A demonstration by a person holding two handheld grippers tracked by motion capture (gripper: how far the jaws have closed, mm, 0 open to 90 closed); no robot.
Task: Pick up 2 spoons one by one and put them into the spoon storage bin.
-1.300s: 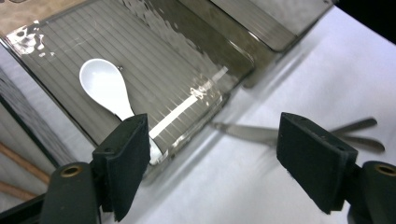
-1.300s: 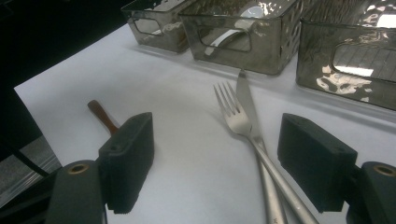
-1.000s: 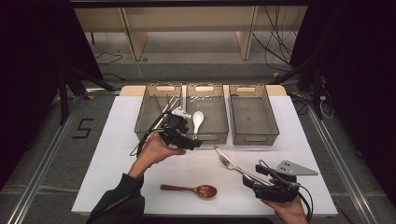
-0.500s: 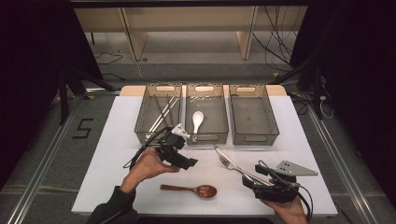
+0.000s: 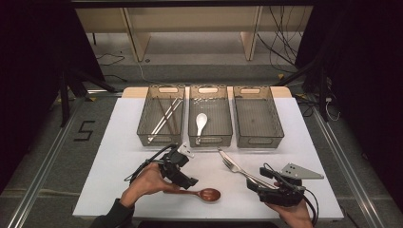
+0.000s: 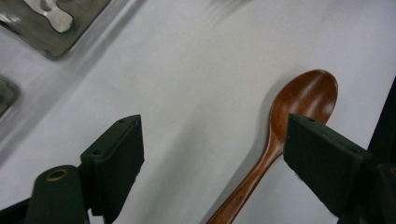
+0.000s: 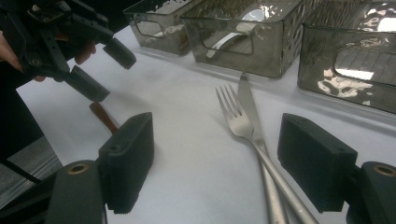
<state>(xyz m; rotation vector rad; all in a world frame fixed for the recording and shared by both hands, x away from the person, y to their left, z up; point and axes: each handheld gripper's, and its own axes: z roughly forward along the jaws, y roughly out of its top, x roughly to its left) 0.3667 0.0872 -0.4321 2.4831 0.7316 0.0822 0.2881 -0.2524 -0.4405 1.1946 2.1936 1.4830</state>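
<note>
Near the front edge of the tabletop (image 5: 119, 142) we see the wooden spoon (image 5: 202, 194) lying flat. Our left tongs (image 6: 212, 154) hang wide open over its handle. Our right tongs (image 7: 215, 158) gape around the fork (image 7: 238, 122) and knife (image 7: 246, 100). Three bins (image 5: 259, 118) sit farther back.

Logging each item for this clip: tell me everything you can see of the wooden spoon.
The spoon is one piece of glossy, reddish-brown wood with an oval bowl and a slim handle. It lies flat on the white table near the front edge, bowl toward the person's right, hollow side up. The left gripper is over its handle, jaws open, one each side of the neck; no contact with the spoon can be made out. Part of the handle is hidden under the gripper in the high view.
</note>
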